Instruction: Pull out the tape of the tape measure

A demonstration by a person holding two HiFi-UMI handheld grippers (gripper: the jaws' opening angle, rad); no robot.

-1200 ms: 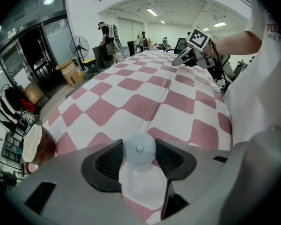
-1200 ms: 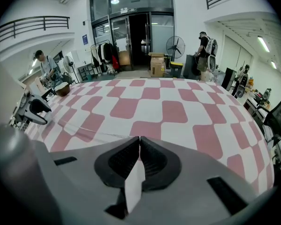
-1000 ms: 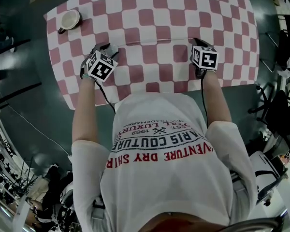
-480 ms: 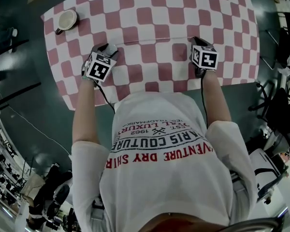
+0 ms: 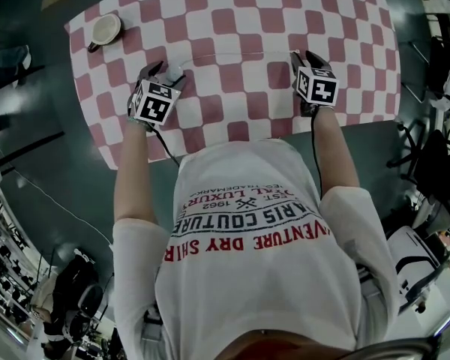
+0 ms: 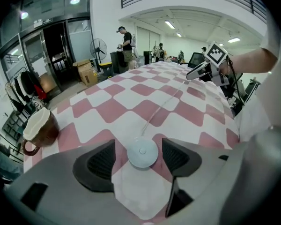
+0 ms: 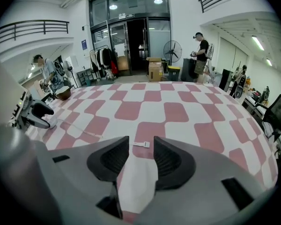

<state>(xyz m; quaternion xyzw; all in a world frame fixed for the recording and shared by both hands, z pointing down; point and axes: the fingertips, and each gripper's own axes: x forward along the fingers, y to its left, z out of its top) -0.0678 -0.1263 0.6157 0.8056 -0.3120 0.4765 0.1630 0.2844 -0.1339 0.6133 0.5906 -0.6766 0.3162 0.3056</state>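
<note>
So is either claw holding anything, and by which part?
Nothing is held. The left claw is opening with the tape measure case loose between its jaws; the right claw is opening, the tape's end tab lying just ahead.

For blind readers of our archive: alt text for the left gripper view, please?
The left tool is opening its jaws around a round white tape measure on a red-and-white checked tablecloth, pads clear of it. Its tape runs away across the cloth; a brown mug stands at left.

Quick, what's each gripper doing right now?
Left gripper: jaws opening; tape measure case lies between them, not gripped.
Right gripper: jaws opening, holding nothing; tape's end tab lies loose on the tablecloth at their tips.
</note>
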